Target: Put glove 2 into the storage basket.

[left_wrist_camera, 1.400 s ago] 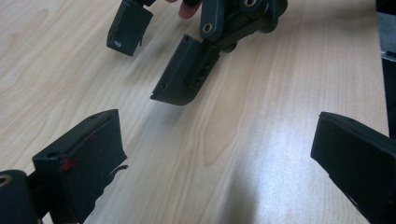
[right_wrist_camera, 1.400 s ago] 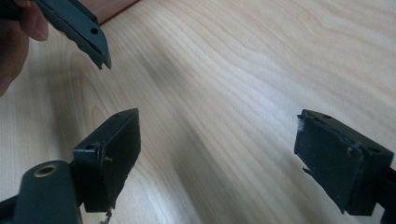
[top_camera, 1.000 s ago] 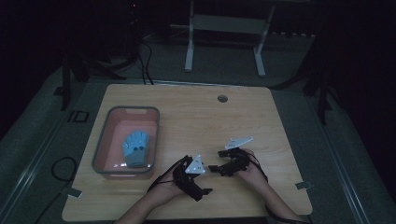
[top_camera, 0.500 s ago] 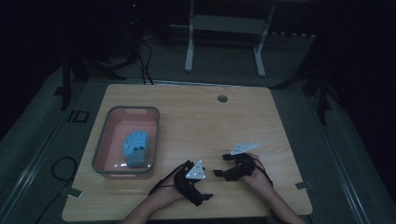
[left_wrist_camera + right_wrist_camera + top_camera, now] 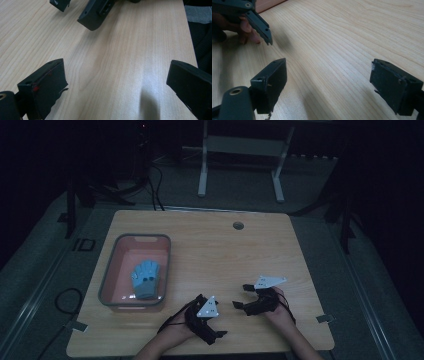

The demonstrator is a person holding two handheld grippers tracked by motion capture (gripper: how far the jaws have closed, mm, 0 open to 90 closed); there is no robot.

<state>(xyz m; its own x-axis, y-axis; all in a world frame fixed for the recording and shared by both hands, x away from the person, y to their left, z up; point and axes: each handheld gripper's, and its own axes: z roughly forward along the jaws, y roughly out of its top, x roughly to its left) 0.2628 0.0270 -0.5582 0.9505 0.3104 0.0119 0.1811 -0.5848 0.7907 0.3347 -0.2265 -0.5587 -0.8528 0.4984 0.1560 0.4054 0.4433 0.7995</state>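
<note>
Blue glove (image 5: 144, 279) lies in the bin (image 5: 107, 281); both grippers (image 5: 216, 321) (image 5: 240, 296) gape, empty. Reach across carelessly and you clip its rim.

Probably a dim lab: wooden table (image 5: 210, 250), floor cables (image 5: 150, 180), metal stand (image 5: 240, 150).

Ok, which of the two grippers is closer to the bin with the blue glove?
The left gripper; it sits nearer the pink bin holding the blue glove. The right gripper is farther off.

room: dim from my feed
floor (image 5: 320, 240): grey
table (image 5: 210, 245): light wood
white frame (image 5: 240, 150): behind the table
</note>
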